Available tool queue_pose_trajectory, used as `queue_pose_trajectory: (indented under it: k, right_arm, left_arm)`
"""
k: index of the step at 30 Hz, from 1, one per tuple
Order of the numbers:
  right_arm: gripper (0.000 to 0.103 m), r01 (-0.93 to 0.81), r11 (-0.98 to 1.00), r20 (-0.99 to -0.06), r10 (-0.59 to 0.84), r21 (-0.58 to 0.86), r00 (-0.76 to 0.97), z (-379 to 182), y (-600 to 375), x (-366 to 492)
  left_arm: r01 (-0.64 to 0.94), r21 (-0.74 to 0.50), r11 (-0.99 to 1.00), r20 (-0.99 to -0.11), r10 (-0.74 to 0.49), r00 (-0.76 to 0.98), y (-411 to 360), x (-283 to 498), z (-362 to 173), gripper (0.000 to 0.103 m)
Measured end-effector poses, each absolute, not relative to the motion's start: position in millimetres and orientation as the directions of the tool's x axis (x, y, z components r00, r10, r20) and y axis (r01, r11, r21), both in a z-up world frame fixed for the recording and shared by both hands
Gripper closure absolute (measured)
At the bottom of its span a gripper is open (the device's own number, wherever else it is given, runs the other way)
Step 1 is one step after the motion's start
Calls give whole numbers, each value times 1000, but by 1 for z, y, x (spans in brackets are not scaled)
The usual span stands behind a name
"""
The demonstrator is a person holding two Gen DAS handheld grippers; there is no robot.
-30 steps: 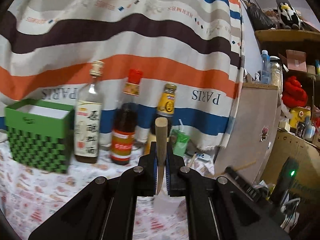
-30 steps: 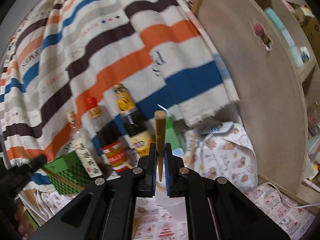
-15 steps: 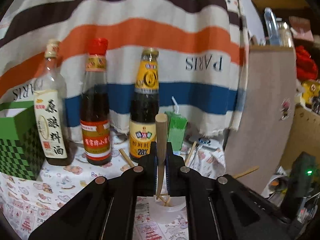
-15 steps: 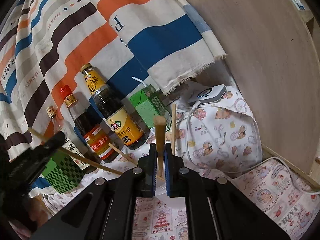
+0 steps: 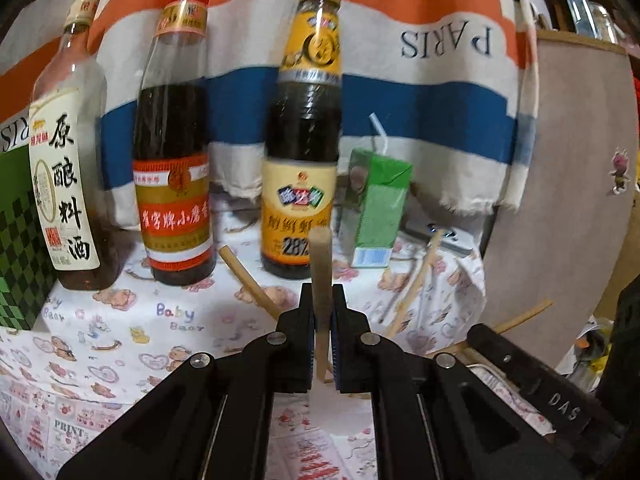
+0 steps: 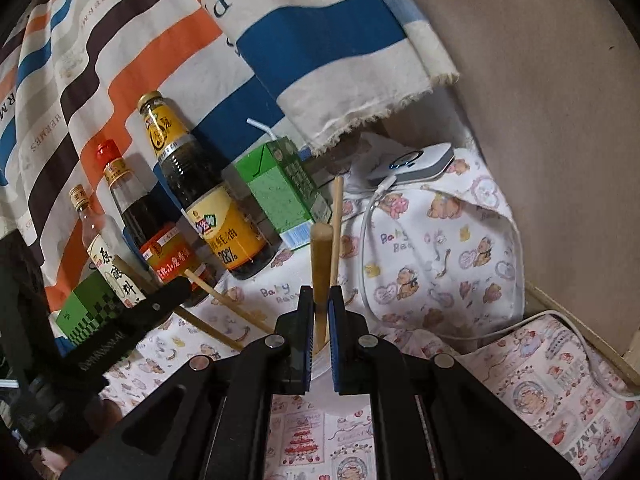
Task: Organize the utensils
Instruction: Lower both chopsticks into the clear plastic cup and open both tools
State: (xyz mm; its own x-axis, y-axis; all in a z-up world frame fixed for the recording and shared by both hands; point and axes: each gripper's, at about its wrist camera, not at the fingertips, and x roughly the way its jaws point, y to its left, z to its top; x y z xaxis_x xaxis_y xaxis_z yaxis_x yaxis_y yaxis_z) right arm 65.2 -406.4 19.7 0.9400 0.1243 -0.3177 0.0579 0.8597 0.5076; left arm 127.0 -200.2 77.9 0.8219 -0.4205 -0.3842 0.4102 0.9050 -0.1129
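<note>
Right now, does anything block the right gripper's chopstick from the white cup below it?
Nothing visible does. The right gripper holds its chopstick over the barely visible cup; other chopsticks lean aside.

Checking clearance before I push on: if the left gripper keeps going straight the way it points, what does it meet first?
Probably the yellow-labelled dark sauce bottle, dead ahead of the left gripper and its clamped chopstick; depth is unclear.

Two wooden chopsticks held upright, one (image 5: 321, 264) before the yellow-label bottle (image 5: 302, 184), the other (image 6: 321, 264) right of it. Two loose chopsticks (image 6: 336, 224) lean by that bottle.
</note>
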Motion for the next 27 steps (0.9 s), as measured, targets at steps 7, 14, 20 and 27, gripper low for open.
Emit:
queue_pose_trajectory:
  k: [7,14,20,27]
  right_arm:
    - [95,62,860,-325,124,506,937,19,-406,66]
    - [95,57,848,-351,157,528,923,16,-409,70]
    - [40,82,842,-363,140,533,921,16,-409,67]
    - [32,55,858,-397,179,511,900,19,-398,70]
  left_arm:
    - [423,-91,902,-405,-422,812,-202,129,75,97]
    - [409,-128,904,-425,-422,801,-195,136,78,96]
    - [371,-90,924,-348,-378,858,-177,123,95,52]
    - [340,-95,935,-264,-353,898,-145,103,122,33]
